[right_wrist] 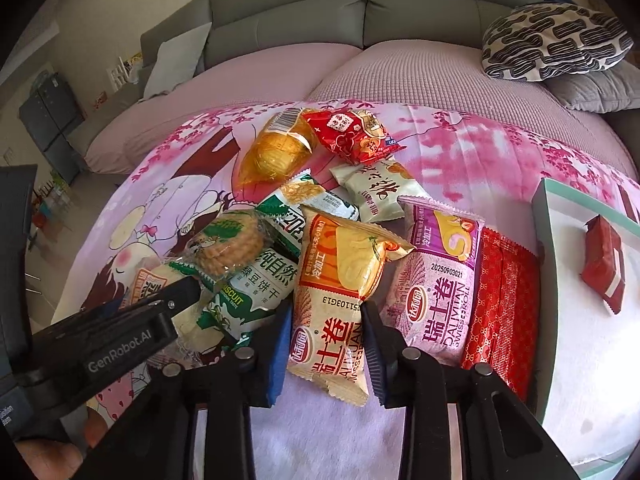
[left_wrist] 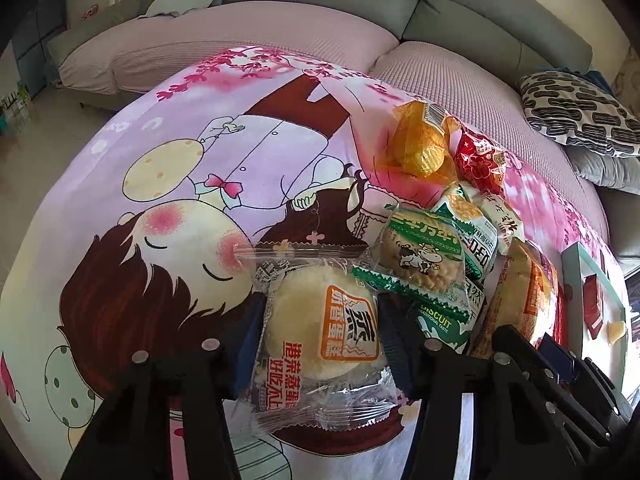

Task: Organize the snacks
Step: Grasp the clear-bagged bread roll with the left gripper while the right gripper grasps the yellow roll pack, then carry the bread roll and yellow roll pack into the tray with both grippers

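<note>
Pink cartoon blanket (left_wrist: 168, 184) is covered with loose packets. Beside them, the tray (right_wrist: 548, 216) holds only a red packet (right_wrist: 602, 264). Left gripper (left_wrist: 320, 320) clamps a steamed cake (left_wrist: 320, 320); right gripper (right_wrist: 326, 340) pinches an orange Swiss roll (right_wrist: 340, 280). Most sorting remains.

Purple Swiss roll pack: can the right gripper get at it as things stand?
Probably not yet: the right gripper is shut on the orange Swiss roll pack. The purple Swiss roll pack lies uncovered right beside it.
</note>
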{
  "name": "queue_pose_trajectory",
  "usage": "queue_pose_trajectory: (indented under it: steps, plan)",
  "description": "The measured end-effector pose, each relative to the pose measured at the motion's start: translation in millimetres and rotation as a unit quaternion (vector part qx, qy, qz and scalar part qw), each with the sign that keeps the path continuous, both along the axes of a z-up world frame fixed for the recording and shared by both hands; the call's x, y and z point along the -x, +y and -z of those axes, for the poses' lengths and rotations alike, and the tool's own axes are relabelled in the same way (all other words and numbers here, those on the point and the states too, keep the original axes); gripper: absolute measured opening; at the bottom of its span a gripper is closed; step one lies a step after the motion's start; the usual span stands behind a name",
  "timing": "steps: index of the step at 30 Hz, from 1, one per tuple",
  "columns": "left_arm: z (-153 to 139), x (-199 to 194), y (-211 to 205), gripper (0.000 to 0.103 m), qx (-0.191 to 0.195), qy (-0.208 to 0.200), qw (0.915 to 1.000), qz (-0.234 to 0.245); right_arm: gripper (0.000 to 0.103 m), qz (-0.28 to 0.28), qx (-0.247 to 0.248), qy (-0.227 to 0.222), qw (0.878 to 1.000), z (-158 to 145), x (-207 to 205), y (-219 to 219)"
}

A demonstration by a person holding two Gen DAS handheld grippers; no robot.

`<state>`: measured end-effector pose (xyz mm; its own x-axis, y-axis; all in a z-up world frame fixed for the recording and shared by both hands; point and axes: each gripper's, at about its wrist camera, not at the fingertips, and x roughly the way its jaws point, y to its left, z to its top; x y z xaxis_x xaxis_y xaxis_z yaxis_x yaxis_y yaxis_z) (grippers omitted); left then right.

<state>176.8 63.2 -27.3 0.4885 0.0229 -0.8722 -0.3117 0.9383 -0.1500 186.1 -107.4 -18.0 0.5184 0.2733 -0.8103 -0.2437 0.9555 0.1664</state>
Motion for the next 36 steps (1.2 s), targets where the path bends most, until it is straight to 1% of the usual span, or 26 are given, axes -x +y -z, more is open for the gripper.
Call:
queue_pose_trajectory:
  steps: [4,8,13,17,22,25,28,32,36]
  plan:
    - [-6.4,4.0,3.8,0.056,-0.004,-0.007,0.9999,-0.011,0.035,0.004,-0.018,-0.011,1.0,-10.0,5.7,-6.8]
    - [-18.6,7.6,5.4,0.056,-0.012,-0.023,0.9995,-0.018,0.035,0.008,-0.03,-0.029,0.999,-24.1,13.8,-14.4]
    - [-37.0,13.3,4.9,0.056,-0.031,-0.043,0.9983,-0.024,0.035,0.015,-0.041,-0.041,0.998,-36.4,20.7,-23.6]
    - [-49.8,18.1,4.3,0.056,-0.046,-0.057,0.9969,-0.029,0.035,0.019,-0.046,-0.04,0.998,-38.5,23.5,-31.1]
    - [-59.9,18.5,-6.0,0.056,-0.061,-0.067,0.9957,-0.02,0.035,0.031,-0.051,-0.031,0.998,-34.7,24.8,-45.7]
    - [-62.5,15.3,-18.1,0.056,-0.066,-0.07,0.9954,-0.007,0.035,0.039,-0.057,-0.028,0.997,-33.3,25.2,-57.2]
    - [-64.9,9.7,-36.3,0.056,-0.065,-0.073,0.9951,0.016,0.035,0.049,-0.064,-0.028,0.996,-33.6,24.7,-71.1]
    - [-68.4,1.1,-73.1,0.056,-0.064,-0.078,0.9931,0.061,0.035,0.076,-0.069,-0.03,0.994,-35.1,22.4,-98.0]
    - [-70.5,-7.7,-118.6,0.056,-0.058,-0.082,0.9879,0.118,0.035,0.113,-0.072,-0.033,0.99,-36.4,20.5,-133.2]
